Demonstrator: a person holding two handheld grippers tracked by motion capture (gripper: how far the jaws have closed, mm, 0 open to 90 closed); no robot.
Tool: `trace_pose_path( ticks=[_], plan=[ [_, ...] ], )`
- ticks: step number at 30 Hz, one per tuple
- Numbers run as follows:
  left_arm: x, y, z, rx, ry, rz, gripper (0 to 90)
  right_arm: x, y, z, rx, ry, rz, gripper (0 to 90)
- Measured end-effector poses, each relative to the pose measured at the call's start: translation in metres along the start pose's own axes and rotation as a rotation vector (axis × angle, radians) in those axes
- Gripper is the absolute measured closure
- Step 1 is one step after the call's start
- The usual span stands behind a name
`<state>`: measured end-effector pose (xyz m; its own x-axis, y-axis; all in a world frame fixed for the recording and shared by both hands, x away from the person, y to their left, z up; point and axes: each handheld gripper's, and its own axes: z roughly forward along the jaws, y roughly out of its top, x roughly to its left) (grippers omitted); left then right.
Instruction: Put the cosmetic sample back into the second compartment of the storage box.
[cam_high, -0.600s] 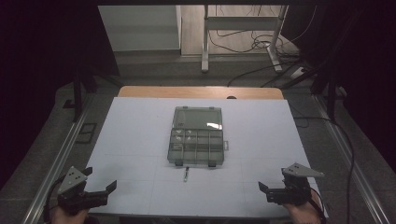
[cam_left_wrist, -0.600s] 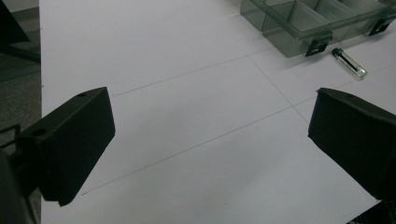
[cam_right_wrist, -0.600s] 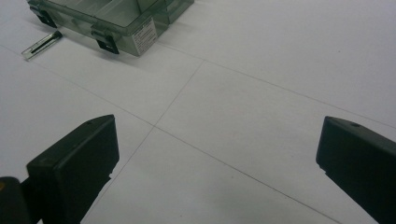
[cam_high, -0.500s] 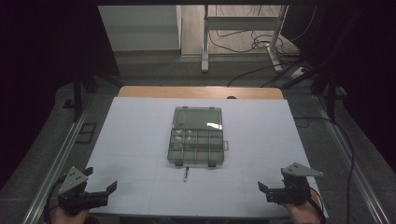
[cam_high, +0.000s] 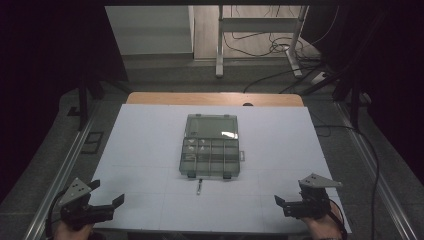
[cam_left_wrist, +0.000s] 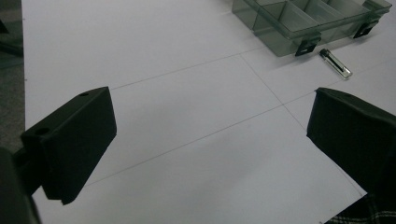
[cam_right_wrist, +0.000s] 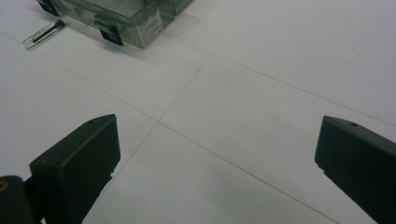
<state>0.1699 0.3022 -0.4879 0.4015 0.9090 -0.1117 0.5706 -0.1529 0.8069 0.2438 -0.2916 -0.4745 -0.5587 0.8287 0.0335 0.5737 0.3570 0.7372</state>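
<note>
- left gripper hovering over the near left corner of the sheet, jaws spread wide, gripping nothing.
- right gripper hanging over the near right corner, jaws likewise gaping wide, holding nothing.
- lying between both, just in front of the box: a small tool, flat on the sheet, clear at one end and dark at the other, well apart from either gripper.
- sitting mid-sheet beyond it: the box, clear, lid shut, two dark latches facing the near edge, small bits resting in its compartments.
- showing past the sheet's far edge: a strip of wooden table.
</note>
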Motion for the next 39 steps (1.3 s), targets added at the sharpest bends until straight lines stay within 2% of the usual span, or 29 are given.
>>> trace_pose_path(
  ticks=[4, 10, 12, 18, 24, 31, 39],
  plan=[
    [0.000, -0.001, -0.001, -0.015, 0.014, 0.004, 0.8, 0.000, 0.000, 0.000, 0.001, 0.001, -0.001, 0.4],
    [-0.004, 0.000, 0.000, -0.008, 0.020, 0.042, 0.8, 0.000, 0.000, -0.001, -0.011, -0.003, 0.001, 0.4],
    [-0.004, 0.000, 0.000, -0.007, 0.021, 0.047, 0.8, 0.001, 0.002, -0.001, -0.036, 0.024, 0.021, 0.4],
    [-0.002, -0.001, -0.001, -0.018, 0.014, 0.028, 0.9, 0.005, 0.006, 0.003, -0.054, 0.062, 0.017, 0.5],
    [-0.003, 0.000, 0.000, -0.013, 0.007, 0.044, 1.7, 0.010, 0.012, 0.010, -0.049, 0.082, -0.013, 0.0],
    [-0.004, 0.002, 0.002, -0.015, 0.001, 0.049, 1.7, 0.016, 0.016, 0.015, -0.046, 0.139, -0.046, 1.3],
    [-0.005, 0.003, 0.004, -0.010, -0.004, 0.064, 1.7, 0.026, 0.023, 0.021, -0.052, 0.177, -0.068, 1.4]
  ],
)
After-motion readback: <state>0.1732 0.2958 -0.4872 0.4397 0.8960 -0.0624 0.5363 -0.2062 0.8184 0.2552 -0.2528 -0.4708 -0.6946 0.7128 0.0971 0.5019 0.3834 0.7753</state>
